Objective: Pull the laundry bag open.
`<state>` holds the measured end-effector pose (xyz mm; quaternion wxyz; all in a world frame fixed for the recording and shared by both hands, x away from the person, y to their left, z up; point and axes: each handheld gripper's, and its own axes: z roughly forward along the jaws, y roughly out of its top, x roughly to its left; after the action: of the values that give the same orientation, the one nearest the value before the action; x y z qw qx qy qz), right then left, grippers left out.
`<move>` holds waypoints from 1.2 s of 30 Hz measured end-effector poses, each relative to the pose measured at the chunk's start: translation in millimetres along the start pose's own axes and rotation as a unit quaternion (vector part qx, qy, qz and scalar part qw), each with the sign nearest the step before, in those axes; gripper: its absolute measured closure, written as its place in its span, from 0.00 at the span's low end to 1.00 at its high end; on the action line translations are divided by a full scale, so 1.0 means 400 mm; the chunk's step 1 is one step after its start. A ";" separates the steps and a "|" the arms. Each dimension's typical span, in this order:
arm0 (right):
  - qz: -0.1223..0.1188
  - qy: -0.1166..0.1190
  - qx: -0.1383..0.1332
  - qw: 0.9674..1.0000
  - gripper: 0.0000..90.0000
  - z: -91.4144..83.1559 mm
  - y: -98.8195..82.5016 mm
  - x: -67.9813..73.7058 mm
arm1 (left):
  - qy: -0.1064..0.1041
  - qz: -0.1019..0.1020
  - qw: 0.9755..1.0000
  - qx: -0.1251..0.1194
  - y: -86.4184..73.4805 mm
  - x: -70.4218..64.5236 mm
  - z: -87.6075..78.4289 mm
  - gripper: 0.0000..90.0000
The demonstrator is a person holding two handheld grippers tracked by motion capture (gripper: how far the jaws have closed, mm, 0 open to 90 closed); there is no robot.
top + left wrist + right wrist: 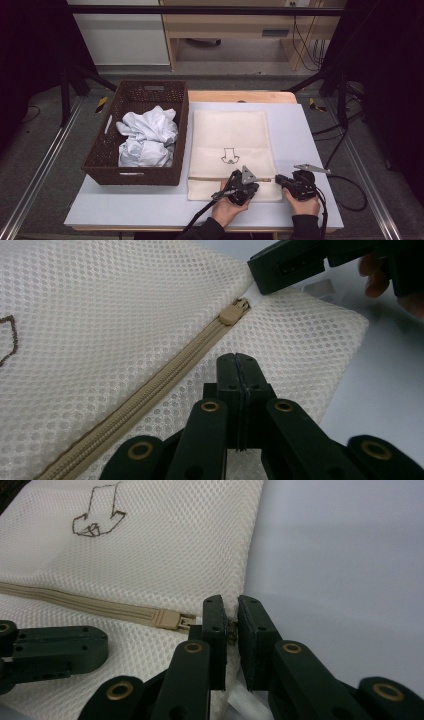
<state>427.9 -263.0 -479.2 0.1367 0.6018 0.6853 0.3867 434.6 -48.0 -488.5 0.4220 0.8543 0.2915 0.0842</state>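
Your left gripper (248, 188) sits on the near part of the cream mesh laundry bag (231, 135), jaws pressed fully together with nothing between them; in the left gripper view the closed tips rest on the mesh just on the near side of the tan zipper (150, 390). Your right gripper (280, 180) is at the bag's near right edge, and its jaws have just been closing: in the right gripper view a narrow gap is left between them, with the mesh edge and a small metal bit, probably the pull tab, pinched in that gap. The zipper slider (170, 618) lies just beside the right jaws, at the right end of the zipped-up track. Both your hands are at the table's near edge, close to each other. The bag lies flat on the white table (310, 145), a small brown outline drawing (230, 156) at its middle. Left of the bag and touching it stands a dark brown wicker basket (105, 145) holding crumpled white cloth (147, 137). Beyond the table is light wood furniture (225, 22), dim and hard to read.
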 end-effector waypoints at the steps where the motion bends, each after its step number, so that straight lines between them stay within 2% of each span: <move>1: -0.003 0.001 -0.003 1.000 0.92 -0.004 0.001 0.001 | 0.001 0.002 1.000 0.001 0.000 -0.001 0.000 0.99; 4: -0.016 0.012 -0.019 1.000 0.92 -0.018 0.005 0.007 | 0.007 0.008 1.000 0.000 0.000 -0.006 0.000 0.99; 7: -0.030 0.044 -0.040 0.998 0.88 -0.033 0.010 0.010 | 0.006 0.006 1.000 -0.001 -0.001 -0.005 0.000 0.99; 8: -0.032 0.067 -0.039 0.996 0.83 -0.035 0.012 0.012 | 0.004 0.004 1.000 -0.001 -0.001 -0.004 0.000 0.99; 11: -0.029 0.071 -0.028 0.997 0.82 -0.030 0.009 0.016 | 0.003 0.003 1.000 0.000 0.000 -0.002 0.000 0.99; 13: -0.031 0.057 -0.018 0.998 0.81 -0.024 0.005 0.019 | 0.003 0.004 1.000 -0.001 -0.001 -0.002 0.000 0.99; 17: -0.016 0.053 0.007 0.998 0.80 -0.017 -0.001 0.018 | 0.004 0.004 1.000 -0.001 -0.001 -0.003 0.000 0.99; 20: -0.017 0.042 0.021 0.999 0.78 -0.003 -0.002 0.014 | 0.004 0.004 1.000 -0.001 -0.001 -0.002 0.000 0.99; 24: -0.011 0.050 0.017 0.999 0.84 0.000 0.002 0.007 | 0.003 0.004 1.000 -0.001 -0.001 -0.002 0.000 0.99; 27: -0.011 0.068 -0.001 0.998 0.91 -0.014 0.005 0.004 | 0.003 0.004 1.000 -0.001 -0.001 -0.002 0.000 0.99; 33: -0.032 0.075 -0.018 0.997 0.92 -0.032 0.014 0.023 | 0.005 0.004 1.000 0.000 0.001 -0.004 0.000 0.99; 36: -0.037 0.078 -0.025 0.996 0.92 -0.036 0.018 0.030 | 0.000 -0.004 1.000 0.007 0.011 0.000 -0.001 0.97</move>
<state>420.7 -257.2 -461.2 0.1114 0.5405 0.7058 0.4442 436.5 -49.8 -484.9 0.4164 0.8560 0.2958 0.0802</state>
